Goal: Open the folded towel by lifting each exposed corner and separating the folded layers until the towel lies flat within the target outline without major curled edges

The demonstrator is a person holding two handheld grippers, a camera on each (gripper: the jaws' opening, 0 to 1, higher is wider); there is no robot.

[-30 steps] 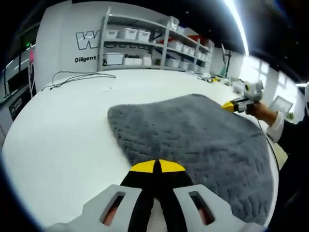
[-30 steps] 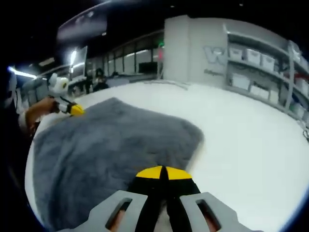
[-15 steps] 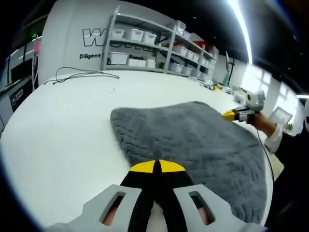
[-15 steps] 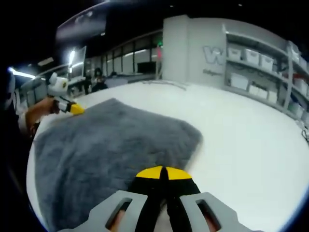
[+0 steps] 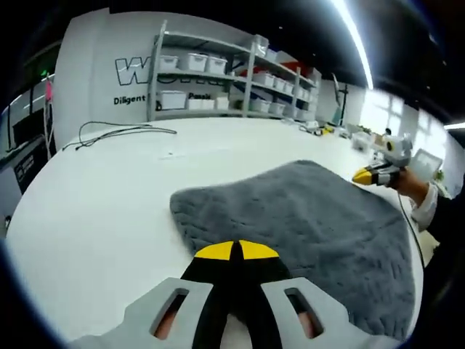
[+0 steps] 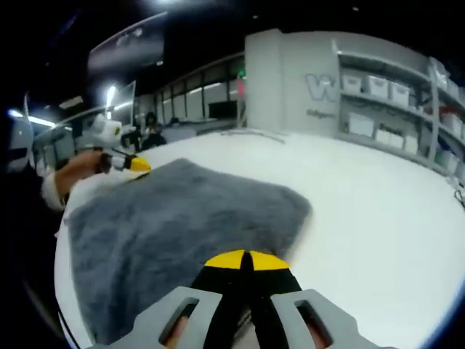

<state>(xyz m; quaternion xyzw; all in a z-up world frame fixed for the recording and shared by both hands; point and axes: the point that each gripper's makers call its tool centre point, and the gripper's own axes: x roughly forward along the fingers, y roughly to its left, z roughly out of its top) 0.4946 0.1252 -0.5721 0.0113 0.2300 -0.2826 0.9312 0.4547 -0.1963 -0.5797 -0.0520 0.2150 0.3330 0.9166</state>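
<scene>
A grey quilted towel lies spread on the white table. In the left gripper view my left gripper is shut, its yellow tips pinching the towel's near edge. My right gripper holds the towel's far right corner, a hand behind it. In the right gripper view the towel runs off to the left. Here my right gripper is shut on its near edge. The left gripper sits at the far left corner.
Shelves with white bins stand along the back wall. A thin black cable lies on the far part of the table. The same shelves are at the upper right of the right gripper view. The table's rounded edge runs close by the towel.
Both grippers stay shut on the towel. Both views have shifted a little. Each opposite gripper now sits slightly further right in the picture, and the towel looks a bit flatter.
</scene>
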